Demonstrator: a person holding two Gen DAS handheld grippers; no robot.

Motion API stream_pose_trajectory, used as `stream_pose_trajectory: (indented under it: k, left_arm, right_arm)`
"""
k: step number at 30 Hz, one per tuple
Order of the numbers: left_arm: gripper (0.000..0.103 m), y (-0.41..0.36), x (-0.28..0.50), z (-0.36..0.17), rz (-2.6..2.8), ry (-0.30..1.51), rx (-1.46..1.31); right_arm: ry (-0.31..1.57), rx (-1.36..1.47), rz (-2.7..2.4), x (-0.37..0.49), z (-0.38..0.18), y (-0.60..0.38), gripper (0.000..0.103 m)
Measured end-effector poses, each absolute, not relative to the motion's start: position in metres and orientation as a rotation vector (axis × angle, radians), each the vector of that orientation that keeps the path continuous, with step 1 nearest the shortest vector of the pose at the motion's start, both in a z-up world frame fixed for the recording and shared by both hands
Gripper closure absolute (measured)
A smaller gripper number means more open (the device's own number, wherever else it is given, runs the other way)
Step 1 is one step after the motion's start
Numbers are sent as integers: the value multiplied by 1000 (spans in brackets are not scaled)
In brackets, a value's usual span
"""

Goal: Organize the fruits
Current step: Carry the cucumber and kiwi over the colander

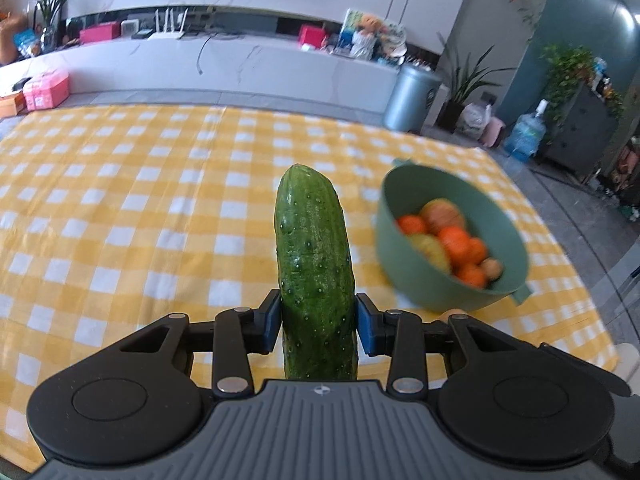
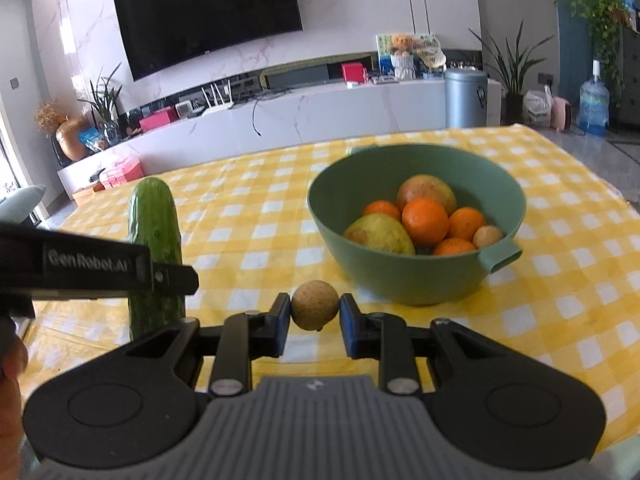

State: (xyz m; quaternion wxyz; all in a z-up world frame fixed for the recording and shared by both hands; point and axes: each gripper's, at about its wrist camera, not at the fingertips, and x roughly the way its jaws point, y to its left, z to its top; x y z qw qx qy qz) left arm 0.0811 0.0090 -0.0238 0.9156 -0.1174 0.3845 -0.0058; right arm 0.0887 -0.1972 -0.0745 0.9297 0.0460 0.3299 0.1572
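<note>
Your left gripper pinches a cucumber low on its length, one blue pad pressed to each side. The cucumber stands almost upright between the jaws, its rounded tip well above them and its lower end hidden behind the gripper body. Under it lies the yellow-and-white checked tablecloth; you cannot tell from either view whether the cucumber's lower end touches it.

To the right of that gripper, ahead of its right jaw, sits the green bowl, well apart from the cucumber. Inside it you have several oranges, a reddish-yellow fruit at the back, a yellow-green one toward the near side, and a small tan round fruit by the spout. The bowl looks blurred in this view.

Further right, your right gripper is pressed nearly together on a small brown round fruit, clamped at the tips of the jaws, with the blue pads touching it on both sides. From this gripper, the cucumber stands off to the left, crossed by the black arm of the other gripper, and a bit of your hand shows at the left edge. The green bowl sits just ahead and to the right of the held fruit, its spout pointing to the right.
</note>
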Motion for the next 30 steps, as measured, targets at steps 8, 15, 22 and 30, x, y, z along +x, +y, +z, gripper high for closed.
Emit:
stream_pose_trajectory:
  k: [8, 15, 22, 30]
  left_arm:
    - [60, -13, 89, 10, -106, 737, -228]
    - [60, -37, 116, 23, -172, 715, -229]
    - [60, -51, 150, 21, -217, 732, -238]
    - [60, -61, 193, 2, -307, 804, -262]
  right_arm:
    - [581, 107, 312, 88, -42, -222, 80]
    - [534, 109, 295, 107, -24, -246, 80]
    - [496, 158, 269, 140, -20, -266, 80]
    - [547, 193, 234, 178, -45, -277, 80]
